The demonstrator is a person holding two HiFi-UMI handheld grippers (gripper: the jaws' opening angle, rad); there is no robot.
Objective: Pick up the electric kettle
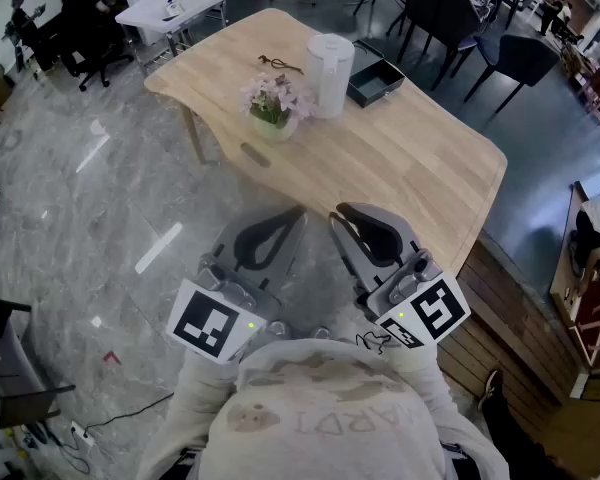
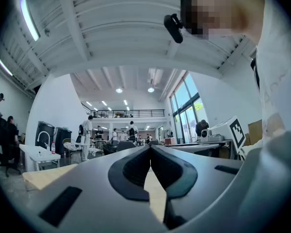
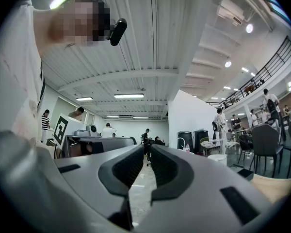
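The white electric kettle (image 1: 329, 73) stands upright at the far middle of the wooden table (image 1: 410, 158). In the right gripper view the kettle (image 3: 217, 159) shows small, right of the jaws. Both grippers are held close to the person's chest, short of the table's near edge and well apart from the kettle. My left gripper (image 1: 298, 211) (image 2: 150, 147) is shut with nothing in it, its tips meeting. Beside it, my right gripper (image 1: 336, 215) (image 3: 146, 147) is also shut and holds nothing.
A pot of pink flowers (image 1: 275, 103) sits just left of the kettle, a dark tray (image 1: 377, 80) just right of it, and a pair of glasses (image 1: 279, 64) behind. Black chairs (image 1: 520, 58) stand beyond the table. A small white table (image 1: 170, 10) is at far left.
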